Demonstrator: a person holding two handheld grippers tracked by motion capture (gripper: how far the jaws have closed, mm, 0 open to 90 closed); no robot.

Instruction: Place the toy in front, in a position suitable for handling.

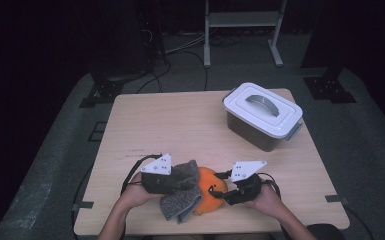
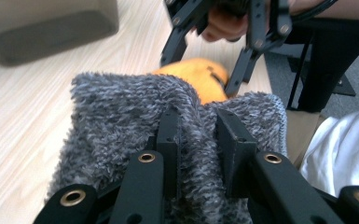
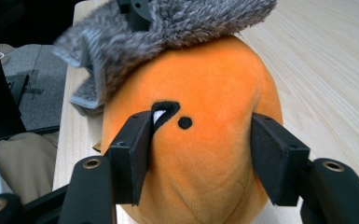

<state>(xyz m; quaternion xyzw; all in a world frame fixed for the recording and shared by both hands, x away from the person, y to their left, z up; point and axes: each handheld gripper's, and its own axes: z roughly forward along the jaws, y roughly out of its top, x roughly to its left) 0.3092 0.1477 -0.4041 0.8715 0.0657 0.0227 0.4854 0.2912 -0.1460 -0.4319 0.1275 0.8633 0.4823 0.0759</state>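
An orange plush toy [image 1: 211, 189] [image 3: 205, 79] lies near the table's front edge, its black eye marks facing my right gripper. A grey fuzzy cloth [image 1: 180, 195] [image 2: 116, 116] [image 3: 168, 28] is draped over the toy's left side. My left gripper [image 1: 186, 181] [image 2: 198, 126] is shut on a fold of this cloth, and the pile bunches up between its jaws. My right gripper [image 1: 220, 192] [image 3: 200, 140] straddles the toy's head, one pad pressing on each side. From the left gripper view, the right gripper [image 2: 205, 60] reaches in from beyond the toy [image 2: 200, 77].
A dark box with a white handled lid [image 1: 262, 117] [image 2: 46, 28] stands at the table's far right. The wooden table [image 1: 170, 125] is bare between it and the hands. A person's lap is close behind the front edge.
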